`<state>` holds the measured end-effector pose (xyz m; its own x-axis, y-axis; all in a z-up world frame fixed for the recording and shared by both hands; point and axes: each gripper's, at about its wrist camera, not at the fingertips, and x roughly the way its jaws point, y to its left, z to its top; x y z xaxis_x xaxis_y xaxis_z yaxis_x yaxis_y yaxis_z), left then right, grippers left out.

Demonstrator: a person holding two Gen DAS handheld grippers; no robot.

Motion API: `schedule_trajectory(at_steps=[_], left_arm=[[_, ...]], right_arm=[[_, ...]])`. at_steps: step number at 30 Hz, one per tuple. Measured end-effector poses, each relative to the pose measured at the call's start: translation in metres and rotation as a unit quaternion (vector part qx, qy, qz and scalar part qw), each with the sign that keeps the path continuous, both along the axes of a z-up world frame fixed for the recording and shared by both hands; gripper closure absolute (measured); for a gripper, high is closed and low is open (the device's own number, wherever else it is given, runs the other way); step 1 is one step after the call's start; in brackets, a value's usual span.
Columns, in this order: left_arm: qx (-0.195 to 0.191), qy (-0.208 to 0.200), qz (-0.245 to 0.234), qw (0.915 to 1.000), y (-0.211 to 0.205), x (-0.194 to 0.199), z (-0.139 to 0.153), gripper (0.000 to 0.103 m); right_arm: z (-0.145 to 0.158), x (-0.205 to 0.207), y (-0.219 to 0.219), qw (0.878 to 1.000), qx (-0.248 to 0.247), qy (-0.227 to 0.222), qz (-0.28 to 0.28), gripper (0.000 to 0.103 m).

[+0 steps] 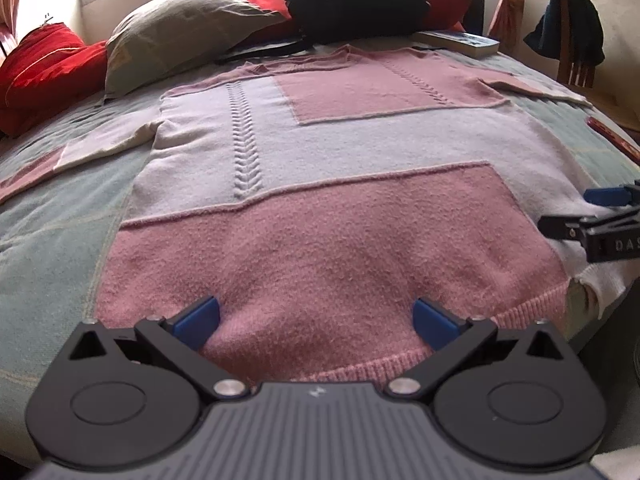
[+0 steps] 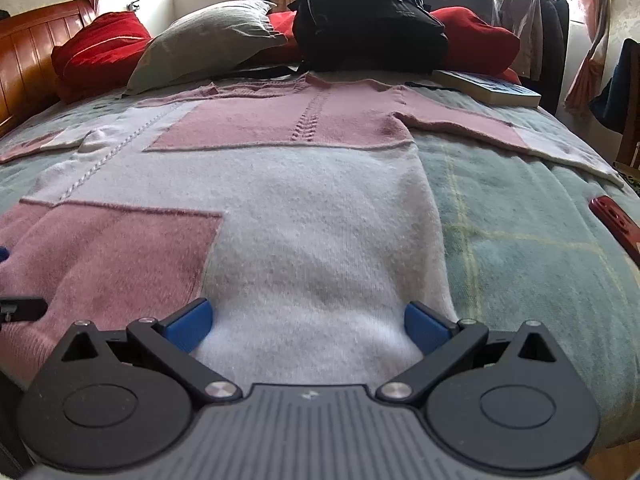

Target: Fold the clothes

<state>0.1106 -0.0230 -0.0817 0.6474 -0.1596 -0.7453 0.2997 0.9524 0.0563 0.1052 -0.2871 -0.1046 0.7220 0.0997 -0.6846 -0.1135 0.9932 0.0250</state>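
Sweater (image 1: 320,184), knitted in pink and white blocks, lies spread flat on the green checked blanket (image 2: 520,240), hem toward the cameras, collar toward the black backpack (image 2: 368,16), both sleeves stretched out sideways. Beyond the sweater's collar sit a grey pillow (image 1: 184,28) and red cushions (image 1: 44,68); a book (image 2: 488,88) rests just past its right shoulder, and a small red object (image 2: 616,224), too blurred to identify, lies on the blanket off the sweater's right edge. The left gripper (image 1: 316,320) hangs over the pink hem with its blue fingers spread wide, nothing between them. The right gripper (image 2: 308,320) sits over the white hem corner, jaws likewise wide apart; whether its pads touch the knit is unclear.
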Motion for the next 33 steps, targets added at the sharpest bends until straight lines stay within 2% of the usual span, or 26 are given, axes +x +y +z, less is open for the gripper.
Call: schedule_trajectory(at_steps=[5, 9, 12, 15, 20, 24, 28, 31, 33], left_arm=[[0.006, -0.002, -0.005, 1.0, 0.004, -0.007, 0.006, 0.001], [0.009, -0.016, 0.008, 0.9998, 0.011, -0.011, 0.013, 0.001], [-0.004, -0.022, 0.025, 0.9994, 0.017, -0.01, 0.018, 0.001], [-0.023, -0.018, 0.024, 0.9993, 0.02, -0.008, 0.02, 0.001], [-0.009, 0.008, 0.03, 0.9995, 0.016, 0.003, 0.001, 0.001], [-0.01, 0.005, 0.027, 0.9996, 0.013, 0.005, 0.006, 0.001], [-0.032, 0.002, 0.036, 0.9988, 0.018, 0.006, 0.019, 0.001], [-0.042, 0.003, 0.048, 0.998, 0.022, 0.009, 0.022, 0.001], [-0.042, 0.019, 0.056, 0.9974, 0.023, 0.012, 0.015, 0.001]], right_arm=[[0.009, -0.017, -0.003, 1.0, -0.004, 0.013, 0.017, 0.0], [0.028, -0.015, 0.0, 0.999, 0.039, -0.018, 0.032, 0.0], [0.03, -0.002, 0.015, 0.996, 0.062, -0.014, 0.058, 0.0], [0.016, 0.002, 0.031, 0.996, 0.04, 0.012, 0.077, 0.0], [0.0, -0.022, 0.029, 0.996, -0.002, 0.006, 0.092, 0.0], [0.011, -0.027, 0.011, 0.996, 0.027, 0.011, 0.078, 0.0], [0.027, -0.007, -0.001, 0.996, 0.059, -0.008, 0.064, 0.0], [0.029, 0.02, 0.001, 0.998, 0.048, 0.002, 0.043, 0.0], [0.023, 0.034, 0.004, 0.999, 0.036, 0.021, 0.033, 0.0]])
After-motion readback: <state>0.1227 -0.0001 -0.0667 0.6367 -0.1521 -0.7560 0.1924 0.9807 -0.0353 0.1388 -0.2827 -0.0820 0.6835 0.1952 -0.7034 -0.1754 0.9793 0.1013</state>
